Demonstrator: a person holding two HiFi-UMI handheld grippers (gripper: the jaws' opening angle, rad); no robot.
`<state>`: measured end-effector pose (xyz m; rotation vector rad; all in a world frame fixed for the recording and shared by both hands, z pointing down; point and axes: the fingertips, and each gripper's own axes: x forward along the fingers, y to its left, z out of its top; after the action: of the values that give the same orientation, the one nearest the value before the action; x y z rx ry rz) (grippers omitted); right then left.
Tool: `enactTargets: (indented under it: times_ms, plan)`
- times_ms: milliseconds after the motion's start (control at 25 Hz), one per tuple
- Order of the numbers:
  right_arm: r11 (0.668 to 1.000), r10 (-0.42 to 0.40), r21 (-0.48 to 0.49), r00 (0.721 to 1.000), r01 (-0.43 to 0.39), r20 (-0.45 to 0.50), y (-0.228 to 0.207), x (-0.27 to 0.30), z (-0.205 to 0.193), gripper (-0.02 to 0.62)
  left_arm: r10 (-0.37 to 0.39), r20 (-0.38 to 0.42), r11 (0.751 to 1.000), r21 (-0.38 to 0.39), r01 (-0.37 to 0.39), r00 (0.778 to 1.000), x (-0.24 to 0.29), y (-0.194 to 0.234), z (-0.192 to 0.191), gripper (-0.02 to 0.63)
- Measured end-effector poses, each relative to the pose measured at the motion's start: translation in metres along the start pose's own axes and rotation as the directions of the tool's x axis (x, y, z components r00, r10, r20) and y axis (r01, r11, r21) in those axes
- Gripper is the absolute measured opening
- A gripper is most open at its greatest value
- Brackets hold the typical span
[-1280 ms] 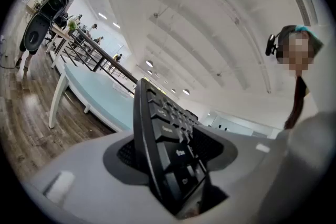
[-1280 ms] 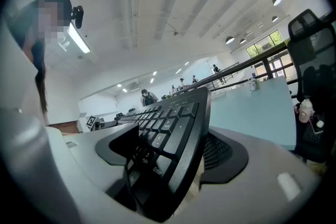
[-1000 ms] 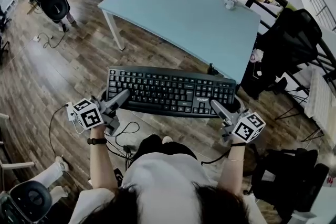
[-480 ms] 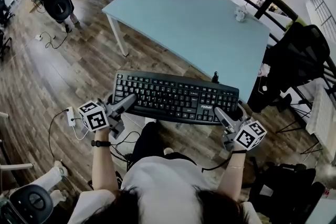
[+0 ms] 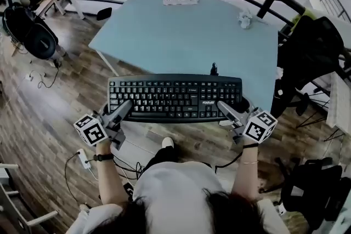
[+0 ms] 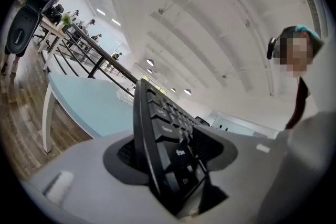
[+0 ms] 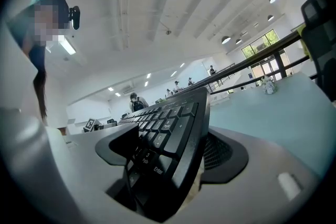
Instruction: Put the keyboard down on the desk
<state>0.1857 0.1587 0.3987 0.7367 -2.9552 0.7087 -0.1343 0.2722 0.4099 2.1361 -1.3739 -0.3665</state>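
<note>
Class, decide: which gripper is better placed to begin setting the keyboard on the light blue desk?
Right, probably. Both grippers clamp the keyboard, but the right gripper holds the end nearest the desk; the end in the left gripper hangs over the floor.

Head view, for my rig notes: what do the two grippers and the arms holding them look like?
Both the left gripper and right gripper are grey, with two tapering jaws and dark inner pads; each carries a white cube printed with black square markers. The arms are bare below a white top; a dark band circles the left wrist, a thin bracelet the right.
</note>
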Motion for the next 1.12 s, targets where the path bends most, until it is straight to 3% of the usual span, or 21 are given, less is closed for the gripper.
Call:
enactTargets:
  times_ms: [480, 800, 1120]
  plan:
    - [0.997, -0.053, 0.055, 0.998, 0.055, -0.041, -0.048, 0.084, 0.017, 0.342, -0.011, -0.06, 0.999, -0.05, 0.008, 0.998, 0.062, 0.081, 0.043, 0.304]
    - [0.996, -0.08, 0.04, 0.997, 0.081, -0.013, -0.077, 0.097, 0.008, 0.342, -0.039, -0.066, 0.998, -0.05, 0.036, 0.997, 0.093, 0.108, 0.032, 0.304]
    - [0.989, -0.121, 0.087, 0.993, 0.12, 0.01, -0.171, 0.162, 0.062, 0.342, -0.06, -0.12, 0.998, -0.037, 0.056, 0.991, 0.214, 0.157, 0.093, 0.304]
